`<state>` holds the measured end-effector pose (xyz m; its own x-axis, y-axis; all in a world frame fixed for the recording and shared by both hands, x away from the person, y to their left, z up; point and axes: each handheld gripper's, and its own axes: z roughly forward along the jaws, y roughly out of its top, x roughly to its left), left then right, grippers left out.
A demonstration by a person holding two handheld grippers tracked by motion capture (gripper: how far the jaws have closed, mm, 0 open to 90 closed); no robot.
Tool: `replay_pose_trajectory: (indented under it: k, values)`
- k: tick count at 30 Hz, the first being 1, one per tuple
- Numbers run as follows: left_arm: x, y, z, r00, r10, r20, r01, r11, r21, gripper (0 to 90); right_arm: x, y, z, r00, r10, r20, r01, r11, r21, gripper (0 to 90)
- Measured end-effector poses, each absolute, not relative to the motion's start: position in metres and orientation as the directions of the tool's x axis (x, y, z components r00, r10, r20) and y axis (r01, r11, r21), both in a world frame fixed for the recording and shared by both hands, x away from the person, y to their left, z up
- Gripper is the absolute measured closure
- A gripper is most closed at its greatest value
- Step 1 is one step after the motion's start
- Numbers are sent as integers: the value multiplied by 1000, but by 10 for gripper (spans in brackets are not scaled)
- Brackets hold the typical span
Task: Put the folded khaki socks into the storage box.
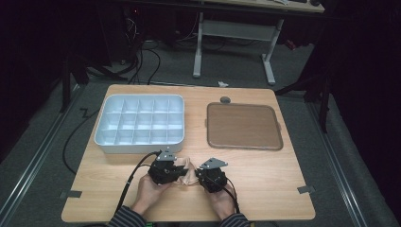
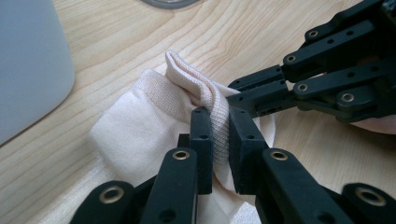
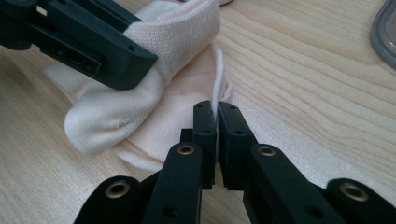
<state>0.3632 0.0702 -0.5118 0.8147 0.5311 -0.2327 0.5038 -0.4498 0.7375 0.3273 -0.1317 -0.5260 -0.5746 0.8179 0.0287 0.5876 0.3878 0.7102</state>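
Dim overhead picture with dark surroundings; two bright, soft close-ups.

The table (image 1: 265, 170) is evenly lit, the room's edges nearly black. In both gripper views, even light, faint shadows, and nearest jaw parts at bottom slightly out of focus.

Soft knitted cream cloth (image 2: 154, 121), ribbed at its hem, lies on a matt, grained wooden table (image 2: 140, 42).

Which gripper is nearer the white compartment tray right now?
Left. The left gripper sits just below the white compartment tray's front edge, shut on the cream cloth. The right gripper grips the same cloth, farther right, nearer the brown tray.
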Motion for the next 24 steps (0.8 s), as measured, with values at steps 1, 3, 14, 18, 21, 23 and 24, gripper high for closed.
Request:
replay_pose_trajectory:
  k: [1, 3, 14, 18, 21, 23, 24]
  values:
    - [363, 69, -513, 816, 531, -227, 501, -457, 735, 815, 327, -132, -526, -575, 818, 29, 587, 388, 710, 864]
    - [364, 68, -515, 816, 532, -227, 504, -461, 730, 813, 327, -132, -526, -575, 818, 29, 587, 388, 710, 863]
    - [365, 70, -513, 819, 510, -263, 516, -455, 726, 674, 327, -132, -526, -576, 817, 30, 587, 387, 711, 862]
    - [364, 76, -509, 819, 502, -277, 517, -439, 735, 625, 328, -132, -526, -576, 816, 38, 589, 383, 711, 860]
    - [362, 81, -504, 816, 506, -279, 513, -413, 752, 599, 327, -132, -526, -575, 817, 43, 590, 377, 714, 818]
    - [361, 87, -501, 813, 508, -284, 514, -399, 759, 584, 327, -132, -526, -575, 817, 43, 584, 373, 721, 755]
    - [361, 90, -500, 810, 510, -289, 518, -391, 761, 577, 327, -133, -525, -570, 820, 44, 585, 368, 723, 744]
